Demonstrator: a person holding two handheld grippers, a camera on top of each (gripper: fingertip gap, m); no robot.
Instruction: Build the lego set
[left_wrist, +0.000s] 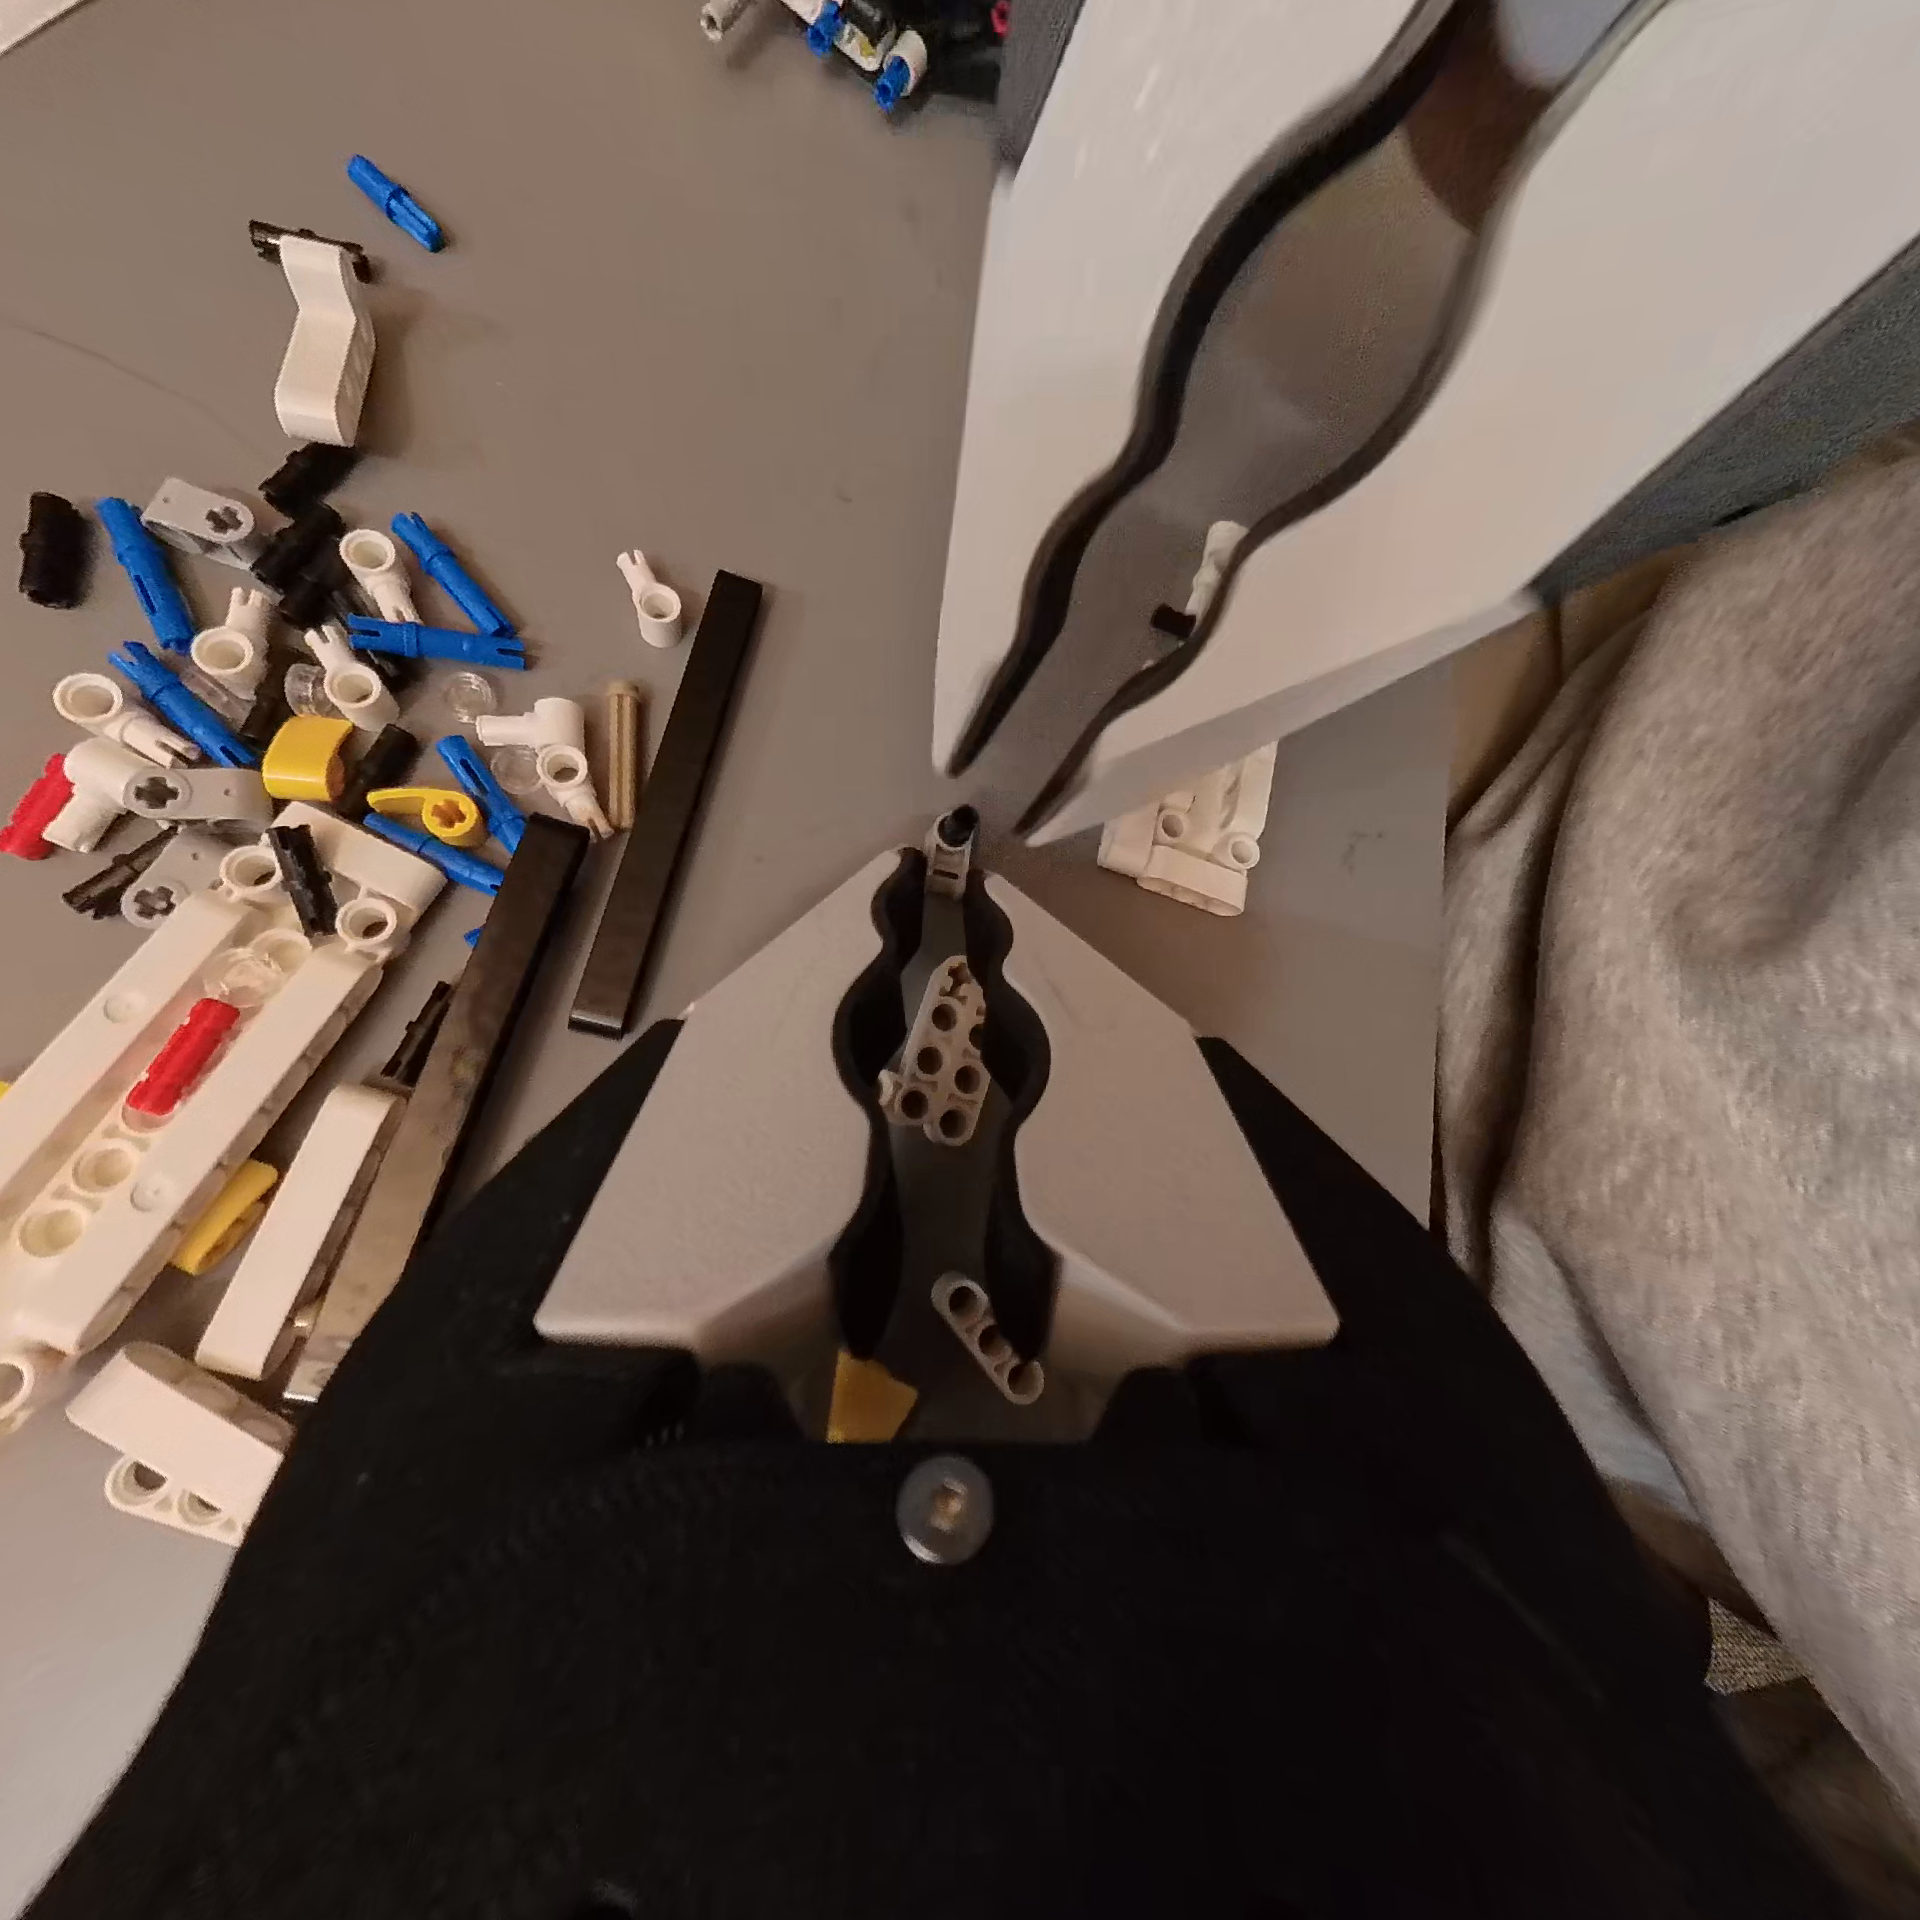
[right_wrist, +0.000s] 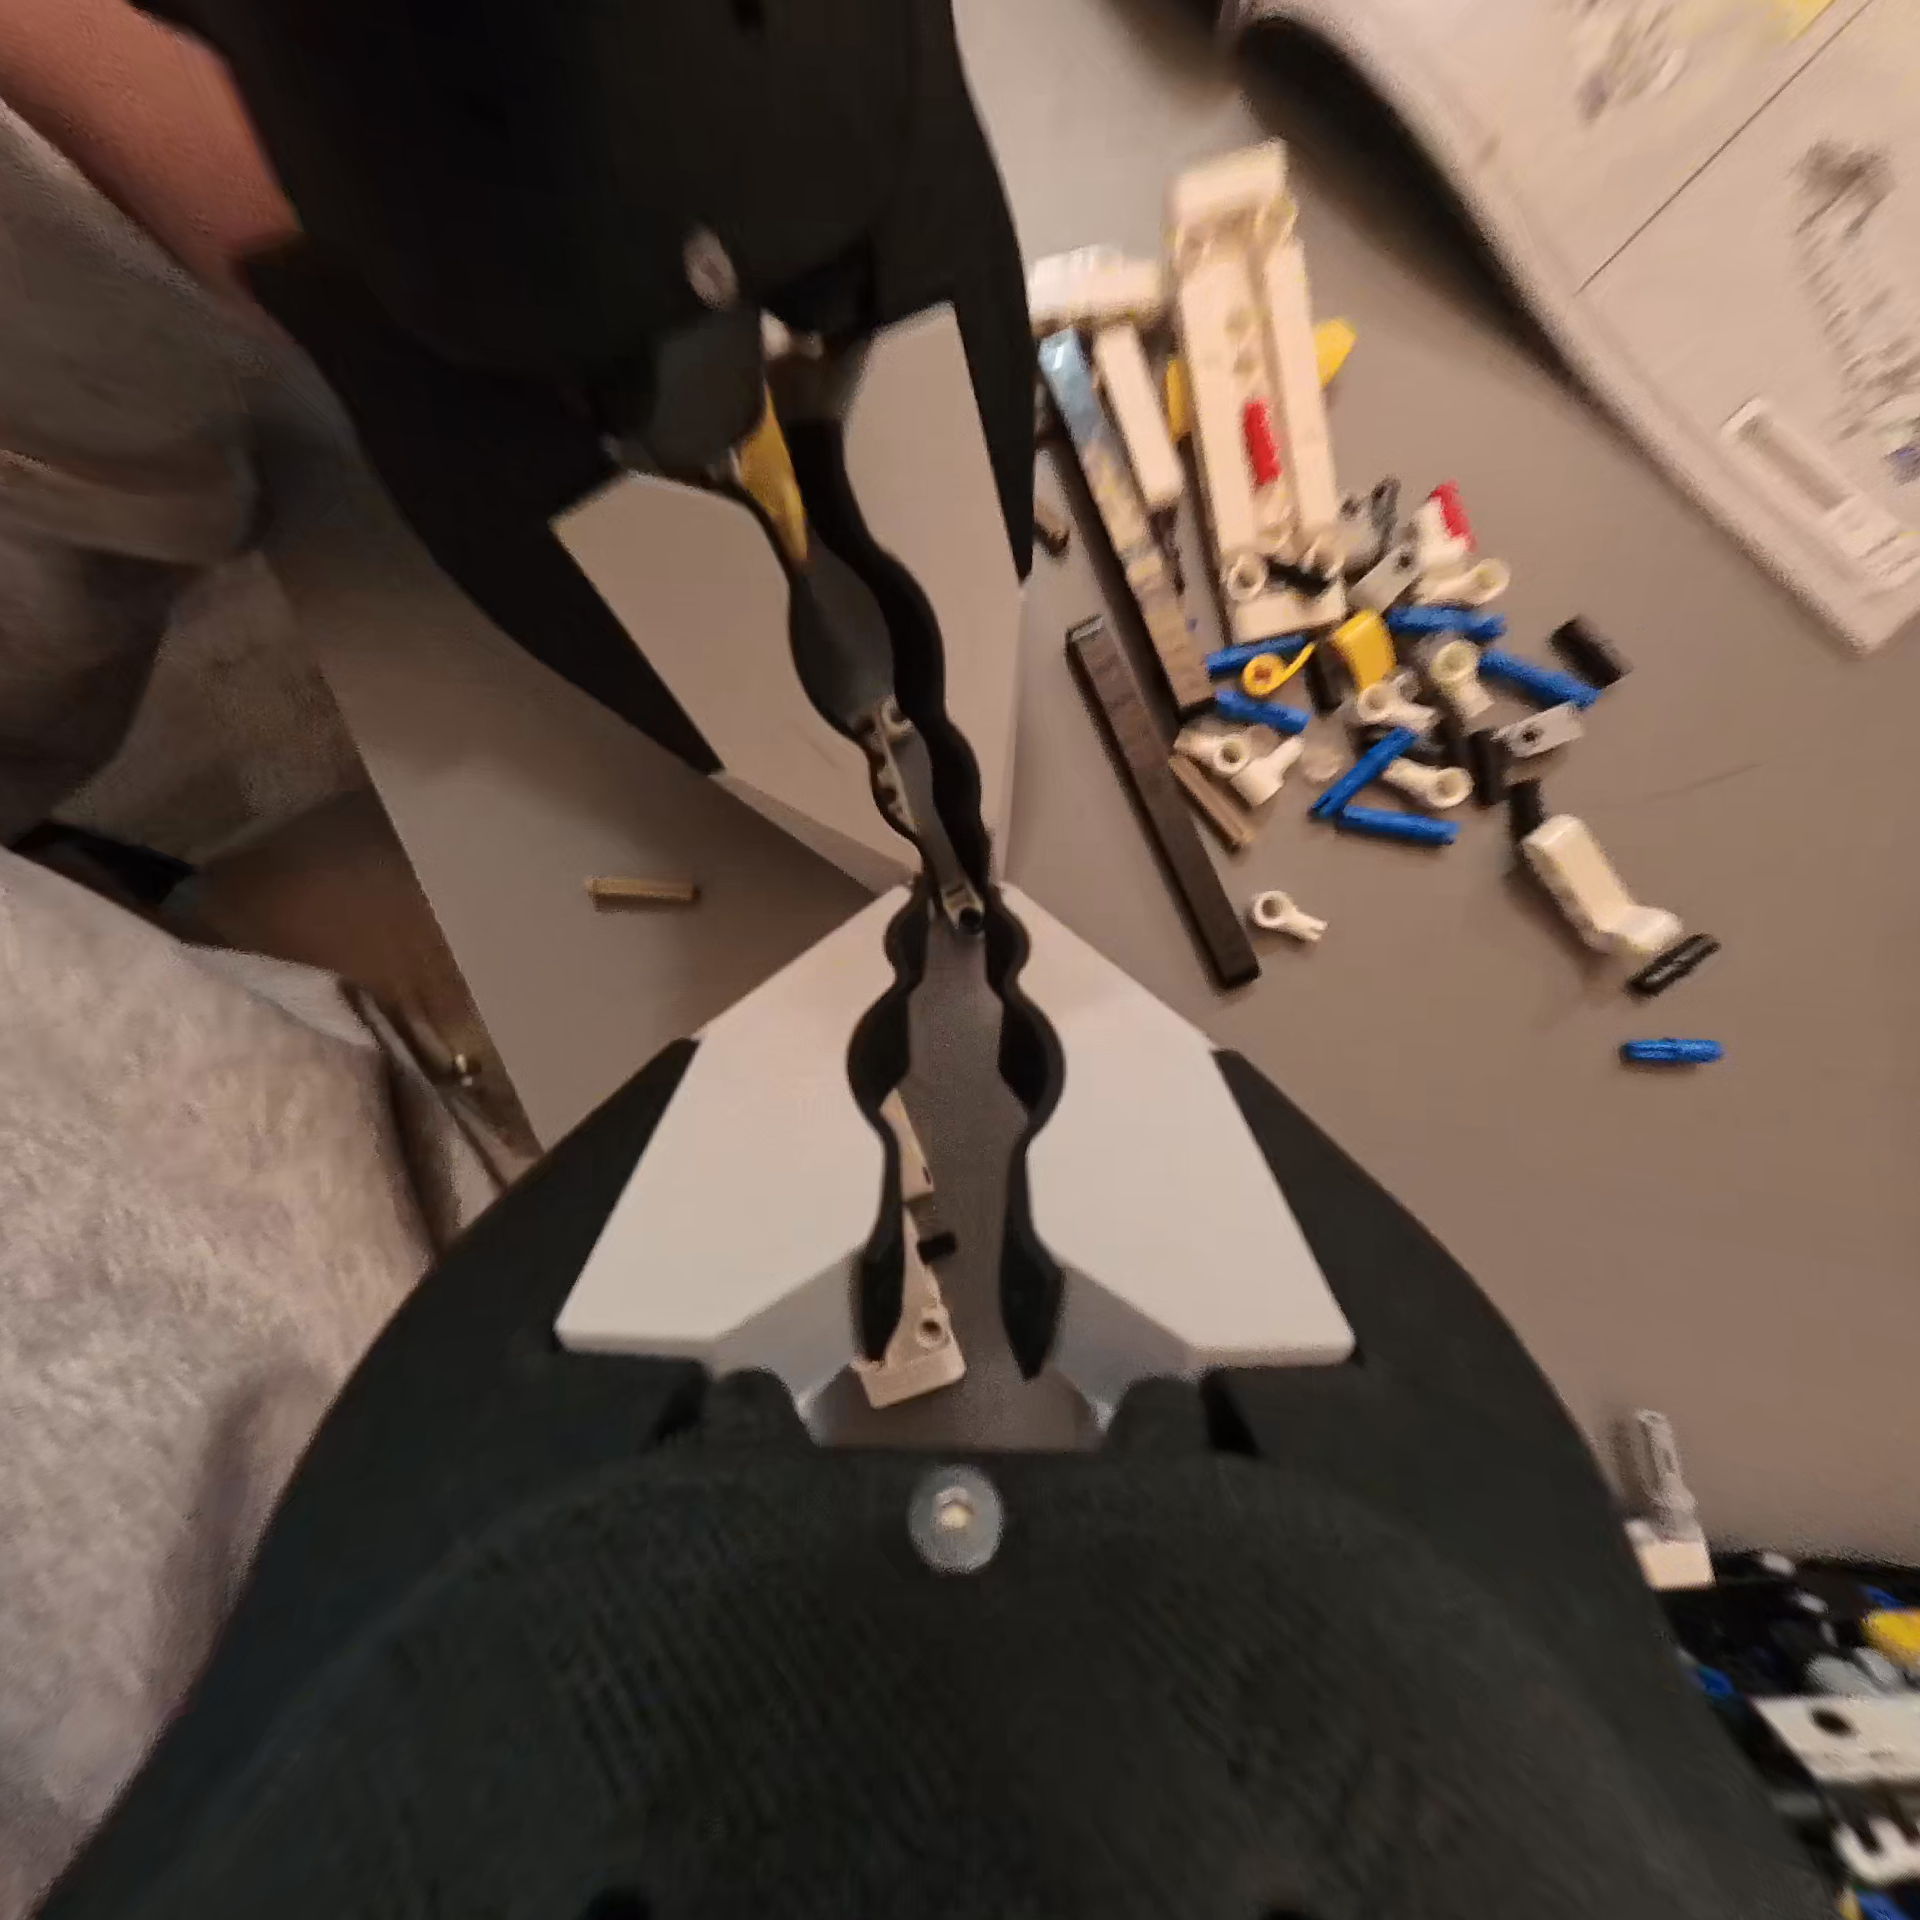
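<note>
My left gripper (left_wrist: 951, 847) is shut on a grey Technic piece (left_wrist: 940, 1049) that runs along its jaws, with a yellow part (left_wrist: 862, 1397) at the back. The piece's black-tipped end (left_wrist: 954, 831) sticks out past the fingertips. My right gripper (right_wrist: 958, 902) comes in tip to tip from the opposite side, and its fingertips meet that black-tipped end (right_wrist: 961, 909). A white piece with a black pin (right_wrist: 914, 1288) sits between the right pads, which are almost closed. The right gripper (left_wrist: 987, 800) also shows in the left wrist view, and the left gripper (right_wrist: 940, 831) in the right wrist view.
A pile of loose blue, white, black and yellow pieces (left_wrist: 260, 727) lies to the left on the grey table (left_wrist: 675, 364). Beside it are two long black beams (left_wrist: 665, 800). A white part (left_wrist: 1184, 842) lies under the right gripper. A partly built model (right_wrist: 1818, 1714), a paper booklet (right_wrist: 1662, 312) and grey cloth (left_wrist: 1662, 1039) are nearby. Left and right tips are no more than a few centimetres apart. Both grippers' tips are roughly 20 centimeters from the partly built model (right_wrist: 1818, 1714).
</note>
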